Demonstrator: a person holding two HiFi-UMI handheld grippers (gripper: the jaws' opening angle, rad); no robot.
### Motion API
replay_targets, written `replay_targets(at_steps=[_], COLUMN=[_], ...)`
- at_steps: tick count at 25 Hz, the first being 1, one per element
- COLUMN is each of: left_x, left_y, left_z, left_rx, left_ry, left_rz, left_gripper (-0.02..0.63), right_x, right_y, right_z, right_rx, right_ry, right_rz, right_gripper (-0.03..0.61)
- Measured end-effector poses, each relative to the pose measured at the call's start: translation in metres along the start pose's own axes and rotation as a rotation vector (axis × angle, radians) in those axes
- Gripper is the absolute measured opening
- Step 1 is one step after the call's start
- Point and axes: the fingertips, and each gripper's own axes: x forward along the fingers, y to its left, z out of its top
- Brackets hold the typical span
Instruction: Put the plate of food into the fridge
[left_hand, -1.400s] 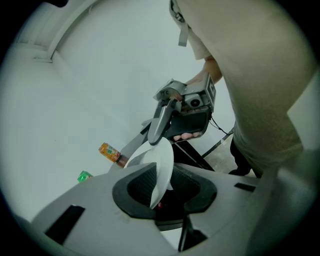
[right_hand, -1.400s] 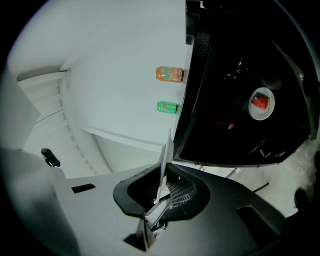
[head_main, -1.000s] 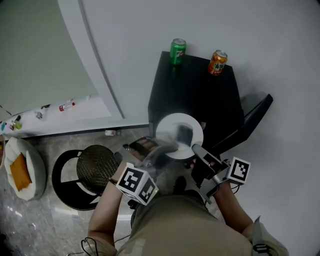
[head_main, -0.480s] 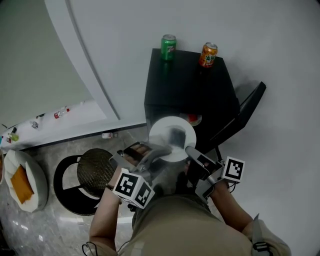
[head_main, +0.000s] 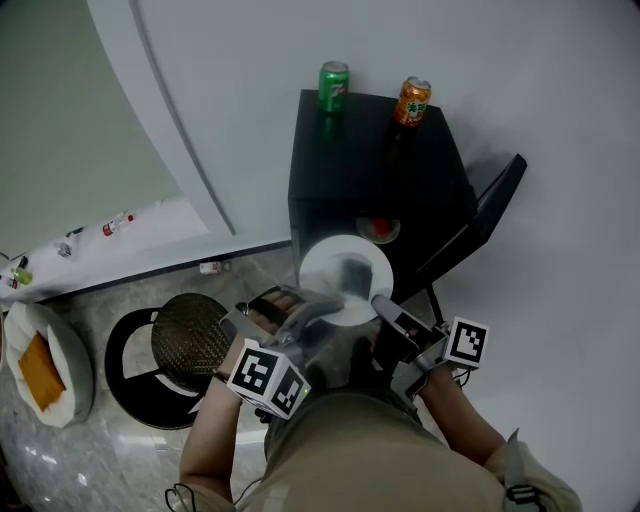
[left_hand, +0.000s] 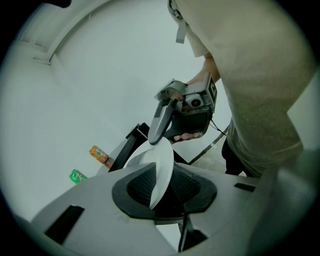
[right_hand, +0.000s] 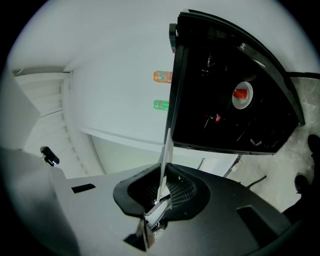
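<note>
Beyond your right tongs (head_main: 383, 303), the black fridge (head_main: 380, 160) top bears a green can (head_main: 333, 85) and an orange can (head_main: 411, 101).

I read this as a plain corner of a home-like room rather than a full kitchen. A small black fridge (head_main: 375, 180) stands on a pale, stone-patterned floor (head_main: 100, 450) against bare white walls (head_main: 560, 120). Its door (head_main: 475, 230) is swung open, and a green can (head_main: 333, 85) and an orange can (head_main: 411, 100) sit on top. Nearby I see what looks like a round black stool (head_main: 170, 355), a white cushion (head_main: 78, 365) and a few little bottles (head_main: 115, 222) on a low white ledge (head_main: 180, 245).
</note>
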Motion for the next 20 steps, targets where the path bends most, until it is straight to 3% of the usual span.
replay_targets(at_steps=[9,20], left_x=[0.005,0.029], left_y=[-0.02,-0.033], left_z=[0.006,0.044], left_rx=[-0.035,-0.085], left_ry=[0.025,0.082], left_rz=[-0.016,0.003], left_gripper=[0.086,0.091], right_x=[-0.016,-0.055], right_y=[-0.013,-0.017], right_z=[-0.008,0.01], right_rx=[0.035,0.041], right_ry=[0.019,0.089], right_rz=[-0.016,0.003], right_gripper=[0.045,0.046])
